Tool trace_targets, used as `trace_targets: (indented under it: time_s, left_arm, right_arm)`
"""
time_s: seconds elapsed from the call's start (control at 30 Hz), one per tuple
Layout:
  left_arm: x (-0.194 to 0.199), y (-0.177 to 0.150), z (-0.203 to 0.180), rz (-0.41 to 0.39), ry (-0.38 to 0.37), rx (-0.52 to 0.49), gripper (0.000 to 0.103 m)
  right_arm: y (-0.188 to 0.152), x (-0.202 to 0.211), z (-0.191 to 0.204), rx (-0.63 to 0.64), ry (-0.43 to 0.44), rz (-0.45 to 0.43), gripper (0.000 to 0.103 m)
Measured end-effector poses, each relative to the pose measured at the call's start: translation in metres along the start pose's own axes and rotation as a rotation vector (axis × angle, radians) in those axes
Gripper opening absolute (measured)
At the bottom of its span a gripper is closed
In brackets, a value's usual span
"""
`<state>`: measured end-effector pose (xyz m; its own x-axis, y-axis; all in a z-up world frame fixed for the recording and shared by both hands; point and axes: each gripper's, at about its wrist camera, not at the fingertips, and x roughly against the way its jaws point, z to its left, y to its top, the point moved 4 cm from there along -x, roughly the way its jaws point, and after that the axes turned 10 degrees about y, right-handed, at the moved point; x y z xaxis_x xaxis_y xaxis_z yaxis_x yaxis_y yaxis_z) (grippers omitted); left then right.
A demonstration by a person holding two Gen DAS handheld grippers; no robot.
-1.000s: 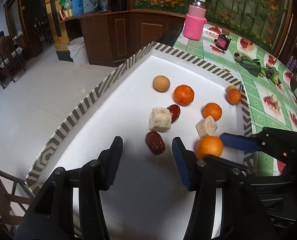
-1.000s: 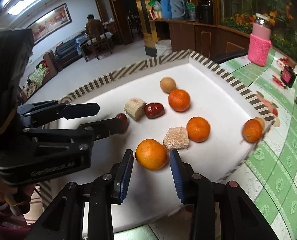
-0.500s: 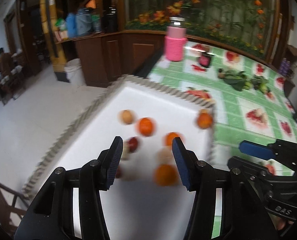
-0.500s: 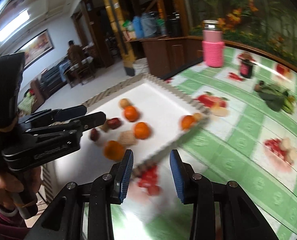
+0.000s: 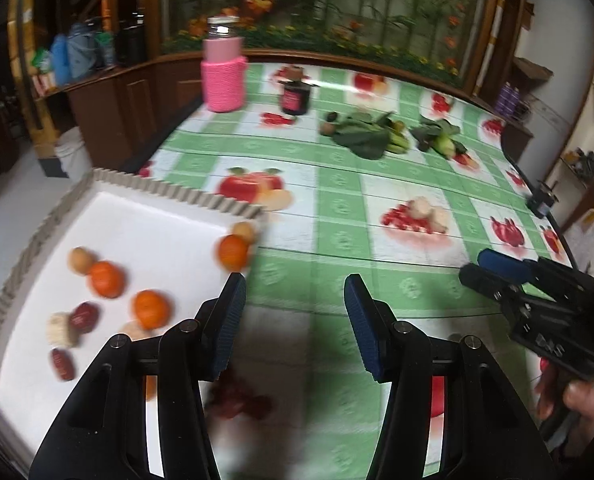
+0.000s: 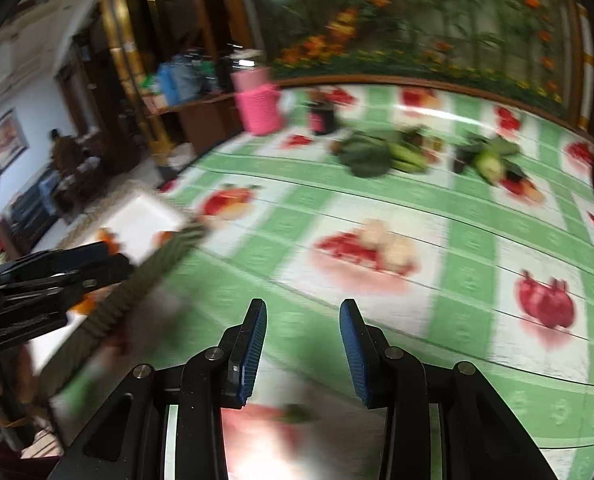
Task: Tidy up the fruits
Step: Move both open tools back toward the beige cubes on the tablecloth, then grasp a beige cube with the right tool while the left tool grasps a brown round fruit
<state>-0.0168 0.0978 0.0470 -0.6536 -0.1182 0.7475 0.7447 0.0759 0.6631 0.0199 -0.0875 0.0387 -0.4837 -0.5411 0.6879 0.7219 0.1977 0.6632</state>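
Grippers (image 5: 295,320) (image 6: 303,354) agape, nothing between.

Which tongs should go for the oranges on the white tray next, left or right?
Left, probably. The left tongs are open beside the white tray, with an orange just ahead of them. The right tongs, also open, point over the green tablecloth, farther from the fruit.

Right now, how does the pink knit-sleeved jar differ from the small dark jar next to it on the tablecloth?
The pink knit-sleeved jar is taller and wider; the small dark jar is short and narrow. The pink jar wears a bright pink knitted cover under a clear top; the dark jar is bare, with a reddish label. The pink jar stands nearer the tablecloth's left edge; the dark jar sits to its right. Both stand upright, and neither open gripper is near them.
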Motion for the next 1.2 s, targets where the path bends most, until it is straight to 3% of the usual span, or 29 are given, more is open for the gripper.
trace_targets:
  time_s: [0.17, 0.4, 0.57, 0.63, 0.93, 1.2]
  left_arm:
    - [-0.020, 0.007, -0.029, 0.047, -0.035, -0.030, 0.051]
    - [-0.036, 0.013, -0.043, 0.080, -0.048, -0.034, 0.051]
    - [-0.046, 0.019, -0.050, 0.091, -0.039, -0.044, 0.051]
    - [-0.052, 0.023, -0.056, 0.098, -0.044, -0.045, 0.051]
    - [-0.084, 0.042, -0.112, 0.122, -0.100, -0.100, 0.051]
    - [-0.110, 0.059, -0.145, 0.129, -0.103, -0.156, 0.051]
  right_arm:
    - [0.011, -0.008, -0.042, -0.056, -0.042, 0.003, 0.037]
    - [0.028, -0.046, -0.064, -0.006, -0.103, 0.081, 0.037]
    - [0.035, -0.070, -0.076, 0.009, -0.077, 0.099, 0.037]
    - [0.035, -0.068, -0.078, 0.000, -0.070, 0.076, 0.027]
    - [0.029, -0.027, -0.105, -0.112, -0.046, -0.020, 0.028]
    - [0.030, -0.021, -0.121, -0.176, -0.034, -0.029, 0.028]
